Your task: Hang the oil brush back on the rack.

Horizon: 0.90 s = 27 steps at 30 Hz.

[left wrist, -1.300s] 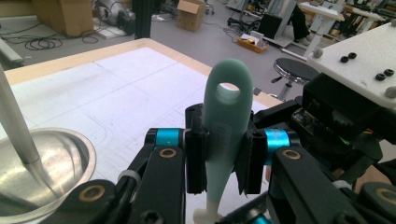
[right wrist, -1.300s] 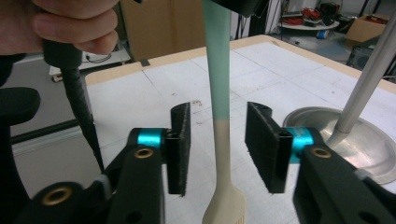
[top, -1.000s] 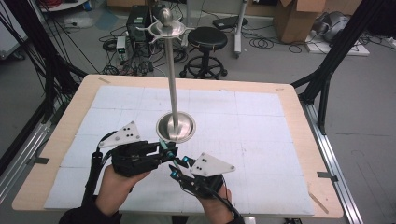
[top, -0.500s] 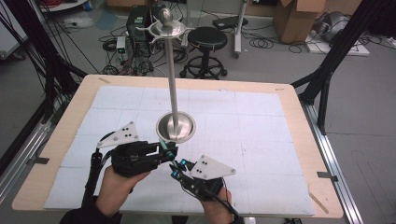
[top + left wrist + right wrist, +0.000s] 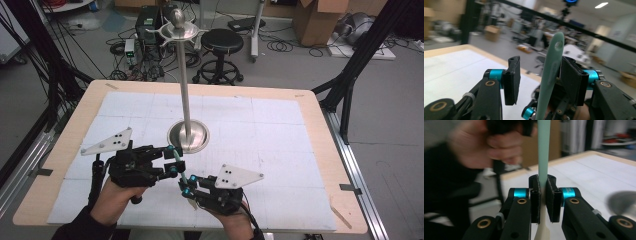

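Observation:
A slim pale-green utensil (image 5: 180, 170) with a hole at its handle end runs between my two grippers near the table's front. My right gripper (image 5: 185, 188) is shut on it; in the right gripper view the pads clamp the green handle (image 5: 544, 150) just above its cream part. My left gripper (image 5: 174, 161) has just been opening. Its jaws stand apart around the handle's upper end (image 5: 550, 72), which leans on one pad (image 5: 571, 80) while the other is clear of it. Just behind the grippers stands a tall metal stand with a round base (image 5: 188, 136) and a dish on top (image 5: 177, 31).
A white gridded mat (image 5: 280, 135) covers the wooden table (image 5: 320, 130). Behind the table are a black stool (image 5: 221, 42), cables, equipment and cardboard boxes (image 5: 315, 20). Black frame legs (image 5: 350, 75) rise at both sides.
The left gripper's jaws have spread apart from the utensil's handle. The right gripper stays closed on it, and both hands have hardly moved.

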Tool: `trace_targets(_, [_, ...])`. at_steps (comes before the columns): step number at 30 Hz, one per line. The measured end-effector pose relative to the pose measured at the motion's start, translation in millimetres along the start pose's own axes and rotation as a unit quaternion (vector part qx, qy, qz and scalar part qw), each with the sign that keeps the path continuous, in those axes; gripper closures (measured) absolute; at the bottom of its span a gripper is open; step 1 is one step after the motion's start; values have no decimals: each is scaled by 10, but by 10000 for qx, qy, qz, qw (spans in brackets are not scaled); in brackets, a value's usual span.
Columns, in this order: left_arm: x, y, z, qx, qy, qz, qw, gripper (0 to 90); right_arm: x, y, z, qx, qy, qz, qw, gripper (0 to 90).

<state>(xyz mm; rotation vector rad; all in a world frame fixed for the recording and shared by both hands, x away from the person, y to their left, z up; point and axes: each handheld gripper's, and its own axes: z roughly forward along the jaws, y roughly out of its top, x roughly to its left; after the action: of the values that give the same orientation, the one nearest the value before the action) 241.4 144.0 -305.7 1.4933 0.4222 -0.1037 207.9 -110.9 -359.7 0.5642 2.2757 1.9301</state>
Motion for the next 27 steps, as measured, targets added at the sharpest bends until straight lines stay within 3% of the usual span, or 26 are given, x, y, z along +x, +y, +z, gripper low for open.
trace_targets(2, [0,0,-16,-2,-253,65,9997,511,-23,-9,-19,-155,407,108,9990,833])
trace_targets(3, [-5,-3,-19,-6,-441,73,9990,517,-30,-17,-26,-180,537,130,9983,834])
trace_targets(6, [-28,-14,-17,0,-721,119,9973,527,-45,-41,-36,-210,910,193,9954,834])
trace_targets(13, [-63,-47,23,113,-1140,134,9933,564,-52,-58,-16,-311,1449,205,9887,833])
trace_targets(20, [-80,-65,52,150,-1275,214,9915,686,-56,-60,15,-427,1766,251,9830,833])
trace_targets(27, [-75,-69,56,119,-1280,304,9912,797,-72,-66,17,-492,1865,321,9807,833])
